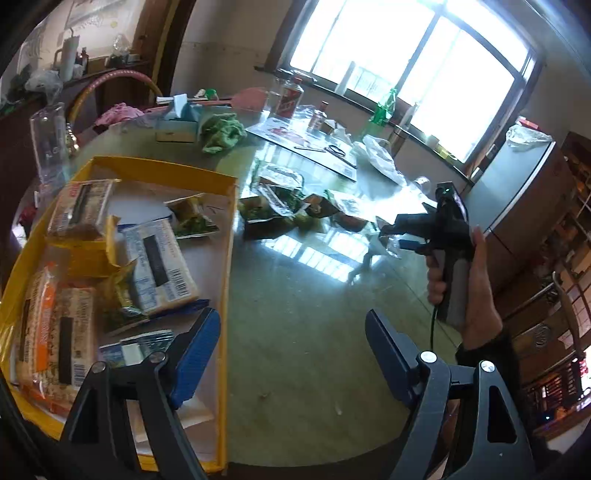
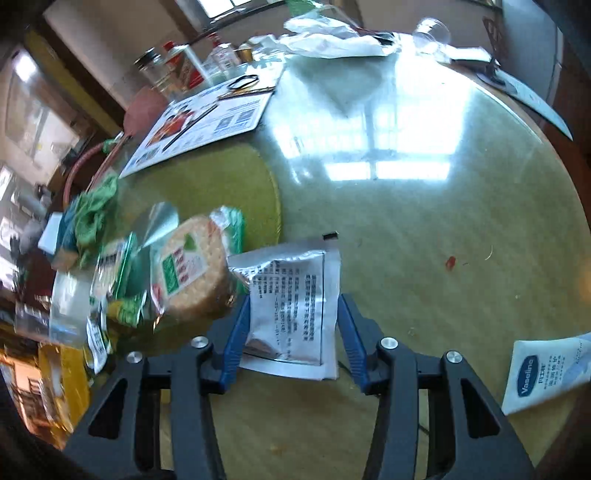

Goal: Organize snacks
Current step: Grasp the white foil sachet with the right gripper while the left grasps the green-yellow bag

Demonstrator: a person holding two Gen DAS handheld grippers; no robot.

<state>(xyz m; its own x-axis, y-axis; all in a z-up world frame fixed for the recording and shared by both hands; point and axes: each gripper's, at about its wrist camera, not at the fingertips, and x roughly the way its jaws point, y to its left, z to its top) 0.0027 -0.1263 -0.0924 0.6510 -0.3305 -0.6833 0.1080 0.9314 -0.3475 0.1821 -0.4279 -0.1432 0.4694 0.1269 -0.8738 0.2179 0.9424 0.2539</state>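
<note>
A yellow tray (image 1: 229, 258) at the left of the glass-topped table holds several snack packets, among them a white-and-blue cracker pack (image 1: 159, 266) and an orange-labelled pack (image 1: 51, 332). My left gripper (image 1: 291, 354) is open and empty, over the tray's right rim. More loose snack packets (image 1: 291, 206) lie mid-table. My right gripper (image 2: 291, 332) is shut on a silver foil packet (image 2: 295, 302) with printed text and holds it just above the table. It also shows in the left wrist view (image 1: 391, 236). A round cracker pack (image 2: 192, 269) lies just left of the foil packet.
A green cloth (image 1: 221, 133), a printed sheet with scissors (image 2: 207, 118), bottles (image 1: 290, 99), a white plastic bag (image 2: 325, 40) and a clear cup (image 2: 432, 33) lie toward the far side. A Vaseline box (image 2: 543, 373) sits near right. A clear container (image 1: 50, 140) stands beside the tray.
</note>
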